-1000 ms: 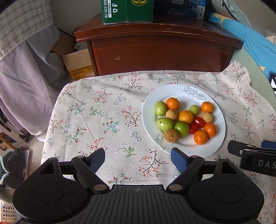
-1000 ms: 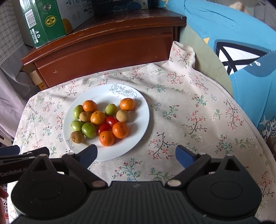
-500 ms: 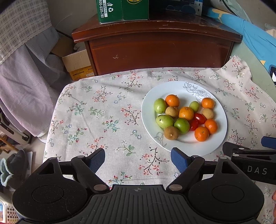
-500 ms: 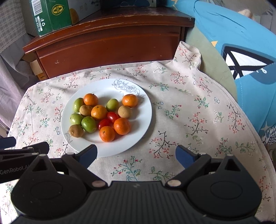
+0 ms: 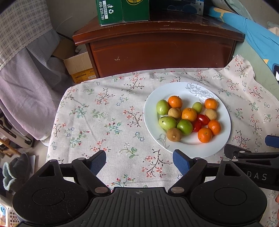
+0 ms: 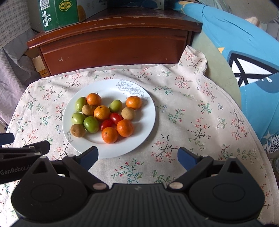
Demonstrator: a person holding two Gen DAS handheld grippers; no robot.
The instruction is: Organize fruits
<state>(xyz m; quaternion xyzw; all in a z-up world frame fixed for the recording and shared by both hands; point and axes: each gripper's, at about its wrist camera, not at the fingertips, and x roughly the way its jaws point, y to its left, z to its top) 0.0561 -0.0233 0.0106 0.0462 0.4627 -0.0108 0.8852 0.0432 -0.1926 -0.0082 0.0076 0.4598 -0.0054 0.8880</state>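
Observation:
A white plate (image 5: pixel 221 145) (image 6: pixel 143 132) rests on a floral tablecloth (image 5: pixel 108 122) (image 6: pixel 200 122). It carries a mixed heap: several small oranges (image 5: pixel 188 114) (image 6: pixel 109 134), several green fruits (image 5: pixel 184 127) (image 6: pixel 91 124), three brown fruits (image 5: pixel 174 134) (image 6: pixel 78 130) and two red cherry tomatoes (image 5: pixel 202 119) (image 6: pixel 116 117). My left gripper (image 5: pixel 139 161) hovers open over bare cloth, near-left of the plate, nothing between its fingers. My right gripper (image 6: pixel 137 156) is open at the plate's near edge, also with nothing in it.
A brown wooden cabinet (image 5: pixel 160 50) (image 6: pixel 113 43) stands right behind the table, with a green carton (image 5: pixel 122 10) (image 6: pixel 59 14) on top. A cardboard box (image 5: pixel 78 67) and hanging cloth (image 5: pixel 26 69) are at the left. Blue bedding (image 6: pixel 244 61) lies at the right.
Both views have shifted slightly as the hands rolled a little; the plate sits a bit more level in the right wrist view. The fruit has not moved and both grippers stay open.

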